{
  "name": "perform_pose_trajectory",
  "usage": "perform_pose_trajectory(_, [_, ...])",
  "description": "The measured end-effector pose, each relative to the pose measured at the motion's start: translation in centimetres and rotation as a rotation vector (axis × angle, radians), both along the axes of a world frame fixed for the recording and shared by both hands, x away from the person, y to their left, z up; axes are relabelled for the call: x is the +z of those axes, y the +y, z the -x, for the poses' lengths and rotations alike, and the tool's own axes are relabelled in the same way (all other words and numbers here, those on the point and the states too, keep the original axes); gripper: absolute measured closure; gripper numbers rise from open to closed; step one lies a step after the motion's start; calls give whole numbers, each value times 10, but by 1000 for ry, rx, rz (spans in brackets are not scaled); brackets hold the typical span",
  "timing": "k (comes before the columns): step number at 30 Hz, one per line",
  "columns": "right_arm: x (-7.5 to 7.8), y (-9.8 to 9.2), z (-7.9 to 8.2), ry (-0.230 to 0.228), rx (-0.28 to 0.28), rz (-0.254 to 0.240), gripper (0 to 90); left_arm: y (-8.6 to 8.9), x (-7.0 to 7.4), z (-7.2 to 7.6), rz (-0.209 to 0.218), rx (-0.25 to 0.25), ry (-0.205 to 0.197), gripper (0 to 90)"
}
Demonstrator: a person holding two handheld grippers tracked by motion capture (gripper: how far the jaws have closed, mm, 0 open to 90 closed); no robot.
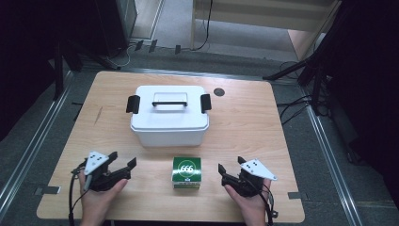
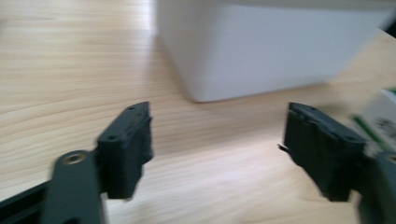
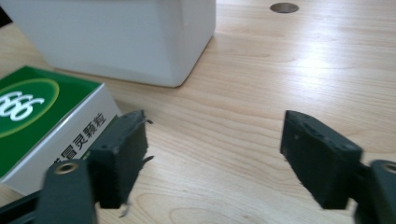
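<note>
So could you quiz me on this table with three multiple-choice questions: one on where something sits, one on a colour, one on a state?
1. Where is the green box?
A on the bin's lid
B in front of the white bin, between the two grippers
C on the floor

2. What colour is the bin's handle?
A red
B white
C black

3. The left hand-held gripper is:
A open, empty
B shut on the box
C shut on the handle

Answers: B, the box lies on the table nearer the person; C, a dark bar on the lid; A, jaws apart over bare wood.
</note>
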State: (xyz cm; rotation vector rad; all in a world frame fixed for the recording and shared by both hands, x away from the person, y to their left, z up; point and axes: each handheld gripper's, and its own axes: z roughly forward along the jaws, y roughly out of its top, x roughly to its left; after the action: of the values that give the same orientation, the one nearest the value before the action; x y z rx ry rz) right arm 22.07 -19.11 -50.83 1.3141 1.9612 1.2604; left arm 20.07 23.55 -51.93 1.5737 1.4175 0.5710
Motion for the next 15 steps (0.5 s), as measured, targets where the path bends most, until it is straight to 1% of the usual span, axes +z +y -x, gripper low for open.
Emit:
perform_pose_trajectory(1, [0, 0, 0, 0, 0, 0, 211, 0, 0, 0, 0, 0, 0, 183])
perform_pose_trajectory(2, [2, -3, -1, 0, -1, -6, 185, 8, -1, -2, 18, 22, 8, 183])
perform_pose_trajectory(3, [5, -9, -1, 0, -8, -21, 144, 15, -2, -4, 22, 41, 14, 128])
perform_pose_trajectory(4, [6, -11, -2, 2, -2, -24, 123, 22, -3, -5, 25, 57, 14, 108])
perform_pose_trajectory(5, [6, -11, -2, 2, -2, -24, 123, 27, -4, -6, 18, 76, 13, 108])
perform_pose_trajectory(6, [8, -16, -2, -5, 4, -8, 95, 37, -5, -8, 9, 92, 6, 71])
perform_pose_trajectory(7, [8, -16, -2, -5, 4, -8, 95, 37, -5, -8, 9, 92, 6, 20])
perform_pose_trajectory(8, [9, -19, -2, -7, 9, -7, 81, 42, -6, -8, 7, 91, 1, 20])
perform_pose_trajectory(9, [11, -25, -4, 0, 27, -18, 59, 44, -6, -8, 9, 94, -3, 1])
perform_pose_trajectory(10, [11, -25, -4, 0, 27, -18, 59, 47, -7, -9, 19, 104, -2, 1])
perform_pose_trajectory(11, [13, -31, -5, 1, 29, -20, 55, 50, -7, -9, 18, 114, -6, 1])
perform_pose_trajectory(12, [14, -33, -5, -2, 27, -22, 52, 52, -8, -9, -5, 125, -21, 1])
perform_pose_trajectory(15, [17, -38, -6, -12, 24, -23, 51, 55, -10, -10, -17, 134, -22, 1])
